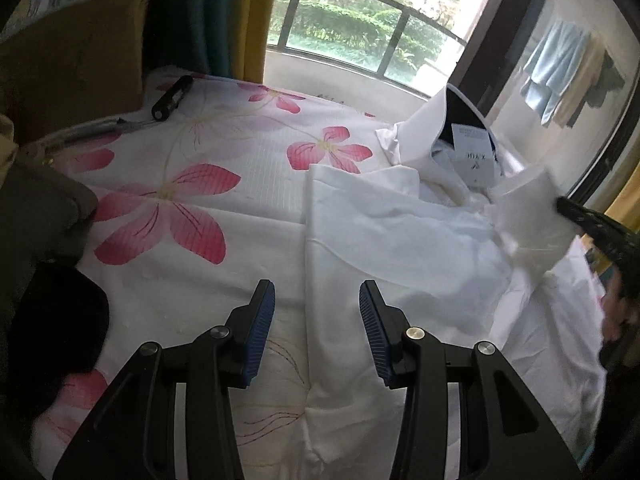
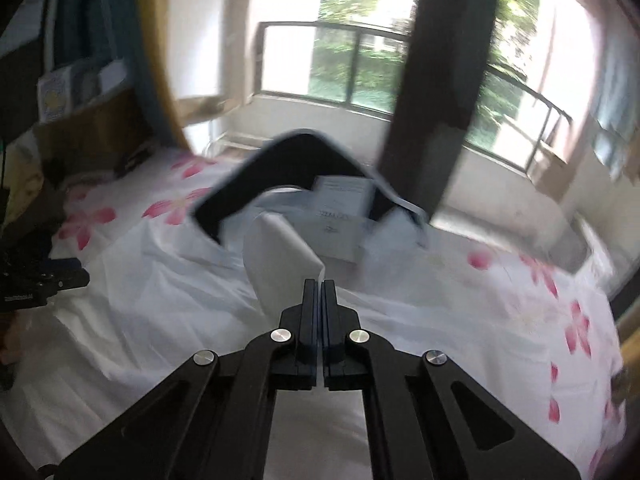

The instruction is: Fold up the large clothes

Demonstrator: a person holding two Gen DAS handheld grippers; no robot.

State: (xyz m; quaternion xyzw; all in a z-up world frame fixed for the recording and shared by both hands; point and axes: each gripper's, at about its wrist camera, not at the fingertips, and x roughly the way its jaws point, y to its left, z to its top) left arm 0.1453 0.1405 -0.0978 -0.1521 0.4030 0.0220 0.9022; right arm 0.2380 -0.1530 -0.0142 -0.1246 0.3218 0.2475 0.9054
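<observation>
white cotton shirt (image 1: 400,240) lies rumpled on the right half of the bed (image 1: 224,240), over a sheet printed with pink flowers. right tongs (image 2: 322,282) are clamped on a cuff (image 2: 280,256) of the shirt, lifting it off the bed. left tongs (image 1: 316,300) hang spread wide and empty above the shirt's near left edge. collar (image 2: 280,168) with a paper tag (image 2: 340,216) stands up at the far end, by the window (image 1: 360,28).

The right gripper (image 2: 319,284) is closed on a white shirt cuff (image 2: 280,256). The white shirt (image 2: 160,280) lies on a flowered sheet (image 2: 540,320).
</observation>
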